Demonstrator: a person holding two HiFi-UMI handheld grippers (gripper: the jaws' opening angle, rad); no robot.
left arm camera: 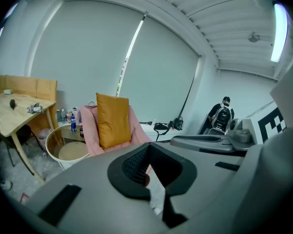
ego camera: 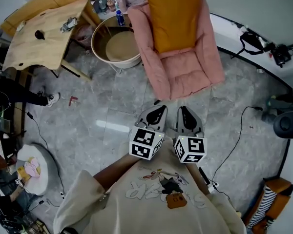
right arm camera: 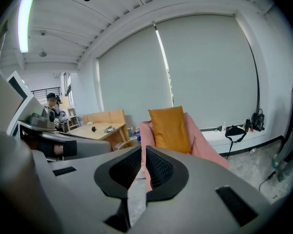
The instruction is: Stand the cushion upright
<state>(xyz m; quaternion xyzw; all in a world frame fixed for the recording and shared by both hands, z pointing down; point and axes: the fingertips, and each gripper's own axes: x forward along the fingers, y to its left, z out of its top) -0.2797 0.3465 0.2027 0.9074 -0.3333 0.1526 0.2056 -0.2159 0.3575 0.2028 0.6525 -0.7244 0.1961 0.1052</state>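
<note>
An orange cushion stands upright against the back of a pink armchair. Both grippers hang over the grey floor in front of the chair, well short of it, and point toward it. My left gripper is shut with nothing in it, and my right gripper beside it is shut and empty too. In the left gripper view the cushion stands far beyond the closed jaws of the left gripper. In the right gripper view the cushion rises behind the right gripper, whose pads nearly meet.
A round glass-topped side table stands left of the armchair, with a blue bottle behind it. A wooden table is at the far left. Cables trail over the floor on the right, near a white ledge.
</note>
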